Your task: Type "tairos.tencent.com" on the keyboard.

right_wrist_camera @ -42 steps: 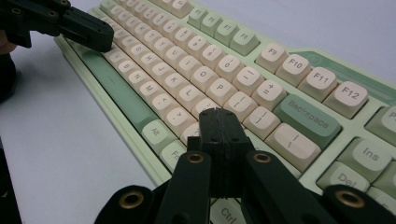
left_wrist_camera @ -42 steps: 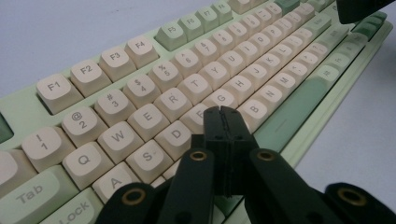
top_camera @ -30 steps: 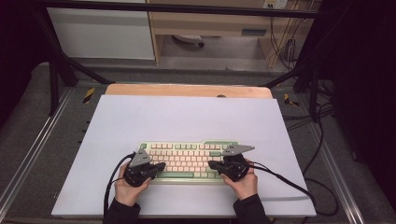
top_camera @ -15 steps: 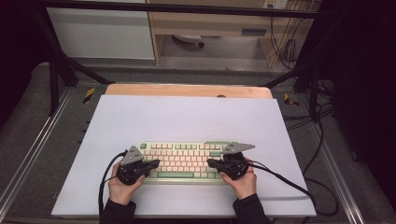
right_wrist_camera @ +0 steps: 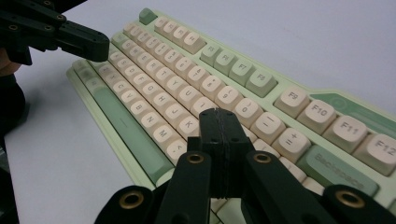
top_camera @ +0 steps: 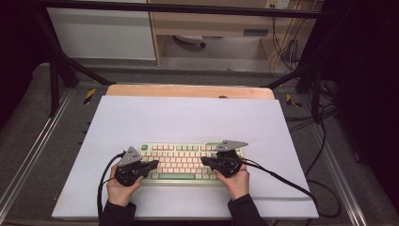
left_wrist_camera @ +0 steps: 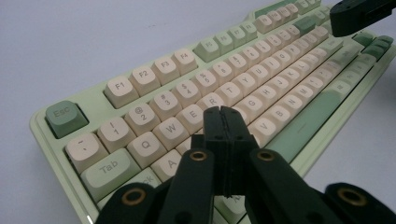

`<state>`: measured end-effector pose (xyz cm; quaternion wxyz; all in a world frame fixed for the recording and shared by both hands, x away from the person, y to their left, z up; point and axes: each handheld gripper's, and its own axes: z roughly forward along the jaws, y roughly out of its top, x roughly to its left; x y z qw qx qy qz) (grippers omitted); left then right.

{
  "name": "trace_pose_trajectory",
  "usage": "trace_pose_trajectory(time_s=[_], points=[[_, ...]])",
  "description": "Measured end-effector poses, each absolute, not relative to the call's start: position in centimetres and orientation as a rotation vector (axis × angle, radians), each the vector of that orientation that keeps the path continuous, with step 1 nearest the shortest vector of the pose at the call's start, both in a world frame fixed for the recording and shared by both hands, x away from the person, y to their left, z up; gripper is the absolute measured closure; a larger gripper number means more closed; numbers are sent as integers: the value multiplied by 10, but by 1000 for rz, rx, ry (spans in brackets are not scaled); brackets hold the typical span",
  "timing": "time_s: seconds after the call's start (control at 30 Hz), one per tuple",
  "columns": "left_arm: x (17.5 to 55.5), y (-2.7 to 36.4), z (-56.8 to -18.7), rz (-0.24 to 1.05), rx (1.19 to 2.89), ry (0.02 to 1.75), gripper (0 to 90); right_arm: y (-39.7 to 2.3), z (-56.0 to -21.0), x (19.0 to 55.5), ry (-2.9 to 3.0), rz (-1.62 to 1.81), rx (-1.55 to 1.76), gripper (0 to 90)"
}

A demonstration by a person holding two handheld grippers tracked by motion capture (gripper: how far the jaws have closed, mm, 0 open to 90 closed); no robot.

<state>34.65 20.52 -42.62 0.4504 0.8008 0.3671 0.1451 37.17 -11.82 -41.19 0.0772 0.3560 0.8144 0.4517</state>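
White sheet (top_camera: 188, 117) covers most of the table, flat and bare apart from the keyboard; a wooden tabletop edge (top_camera: 188, 91) sticks out along the far side. Metal rails (top_camera: 35, 150) run down both sides of the table, grey floor past them. Behind the table: a pale cabinet (top_camera: 101, 33) at far left, an open wooden shelf unit (top_camera: 211, 23) in the middle, loose cables (top_camera: 287, 47) hanging at far right, dark surroundings on both sides. Yellow-black tape marks (top_camera: 89, 95) sit near the far corners. Green and cream keyboard (top_camera: 181, 162) lies on the near half of the sheet, long side across, close to the person. Left gripper (top_camera: 151, 165) sits over the keyboard's left end, jaws pressed together with nothing between them; in the left gripper view its tip (left_wrist_camera: 222, 122) hovers over the letter rows near E and R, contact unclear. Right gripper (top_camera: 205, 161) is over the right part, jaws also together and empty; in the right gripper view its tip (right_wrist_camera: 217, 122) is over keys near K, contact unclear. Black cable (top_camera: 282, 179) trails from the right gripper across the sheet to the right edge; another cable (top_camera: 103, 176) loops by the left hand (top_camera: 120, 190). Right hand (top_camera: 235, 183) rests near the keyboard's front edge. Nothing lies between the grippers but keys.
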Motion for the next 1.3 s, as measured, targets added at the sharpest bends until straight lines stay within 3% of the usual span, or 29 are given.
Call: trace_pose_trajectory(time_s=[0.53,1.3], points=[[346,208,-427,357,1971,916,900,-91,-424,390,2473,1299,1076,900],[346,208,-427,358,1971,912,900,-90,-430,392,2484,1261,1073,900]])
